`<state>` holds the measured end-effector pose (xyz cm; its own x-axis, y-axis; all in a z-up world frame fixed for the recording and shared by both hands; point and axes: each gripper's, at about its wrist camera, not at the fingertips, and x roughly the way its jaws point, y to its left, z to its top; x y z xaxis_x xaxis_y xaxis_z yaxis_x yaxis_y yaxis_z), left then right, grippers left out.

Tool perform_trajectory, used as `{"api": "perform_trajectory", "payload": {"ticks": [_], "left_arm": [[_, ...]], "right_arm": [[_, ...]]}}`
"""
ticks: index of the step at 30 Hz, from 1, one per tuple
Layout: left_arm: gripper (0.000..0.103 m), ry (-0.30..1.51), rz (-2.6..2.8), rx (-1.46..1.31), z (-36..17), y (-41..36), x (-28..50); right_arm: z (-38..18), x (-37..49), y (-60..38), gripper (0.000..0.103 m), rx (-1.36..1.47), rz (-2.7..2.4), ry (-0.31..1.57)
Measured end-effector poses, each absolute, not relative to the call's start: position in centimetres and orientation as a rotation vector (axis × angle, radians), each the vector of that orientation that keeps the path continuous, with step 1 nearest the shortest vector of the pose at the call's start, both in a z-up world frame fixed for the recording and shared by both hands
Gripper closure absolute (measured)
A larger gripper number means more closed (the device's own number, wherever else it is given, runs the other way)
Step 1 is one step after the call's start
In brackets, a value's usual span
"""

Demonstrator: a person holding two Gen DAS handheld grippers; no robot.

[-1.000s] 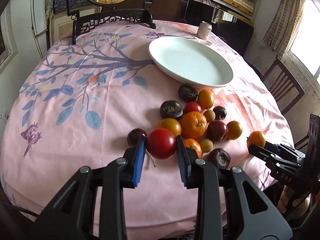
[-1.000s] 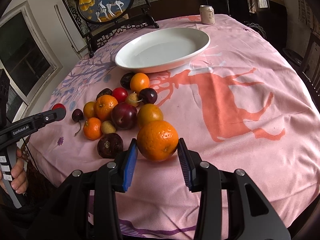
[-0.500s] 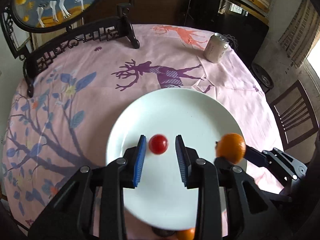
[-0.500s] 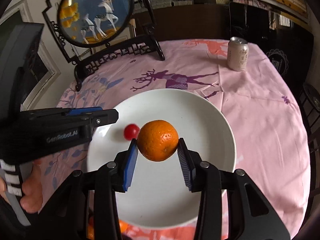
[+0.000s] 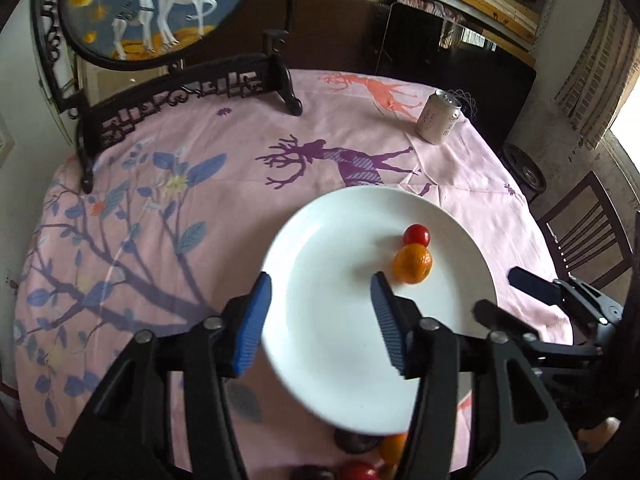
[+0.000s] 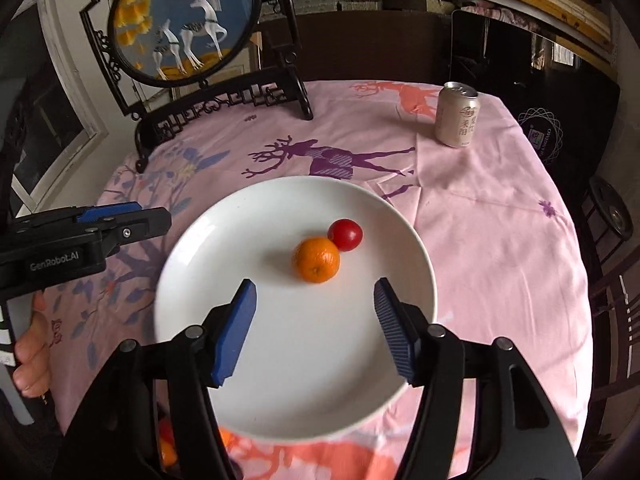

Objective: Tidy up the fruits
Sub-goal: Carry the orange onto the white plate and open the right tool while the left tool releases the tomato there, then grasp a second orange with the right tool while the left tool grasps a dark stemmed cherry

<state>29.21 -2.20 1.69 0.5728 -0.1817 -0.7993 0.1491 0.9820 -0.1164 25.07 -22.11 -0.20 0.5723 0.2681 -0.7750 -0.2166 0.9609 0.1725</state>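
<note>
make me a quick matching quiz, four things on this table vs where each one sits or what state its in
Things:
1. small red round fruit
2. orange mandarin
3. pale aluminium drink can
4. right gripper

Places or states:
A. upright on the pink cloth, off the plate
B. jaws open, nothing between them
C. on the white plate, on the can's side of its neighbour
D. on the plate, nearer the jaws

Pairs: 1-C, 2-D, 3-A, 4-B
</note>
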Motion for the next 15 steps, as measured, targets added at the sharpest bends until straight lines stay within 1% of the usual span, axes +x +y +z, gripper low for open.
{"api": "perform_trajectory", "payload": {"ticks": [2,4,5,7,9,12,15], "left_arm": [[0.042,0.910,-0.178,-0.025,1.8,-0.7,25.5],[0.038,0.908,-0.159,-0.026,0.9,0.9,21.5],[0.034,0.903,-0.146,-0.029,0.3,1.7,19.6],[0.032,0.888,-0.098,-0.022,-1.2,3.4,16.0],[0.030,0.876,-0.069,-0.023,-2.6,4.8,13.0],[0.028,0.881,-0.034,-0.039,-4.6,6.6,9.8],[0.028,0.901,-0.022,-0.033,-5.8,7.5,8.2]], "right_arm": [[0.7,20.6,-22.4,0.040,0.100,0.335,0.906],[0.5,15.8,-22.3,0.035,0.110,0.385,0.888],[0.0,13.3,-22.1,0.033,0.105,0.398,0.878],[-1.3,9.0,-21.5,0.030,0.081,0.414,0.858],[-2.8,5.5,-20.6,0.030,0.045,0.407,0.855],[-4.9,2.5,-19.3,0.030,0.016,0.367,0.875],[-5.8,1.8,-18.3,0.030,-0.017,0.346,0.859]]}}
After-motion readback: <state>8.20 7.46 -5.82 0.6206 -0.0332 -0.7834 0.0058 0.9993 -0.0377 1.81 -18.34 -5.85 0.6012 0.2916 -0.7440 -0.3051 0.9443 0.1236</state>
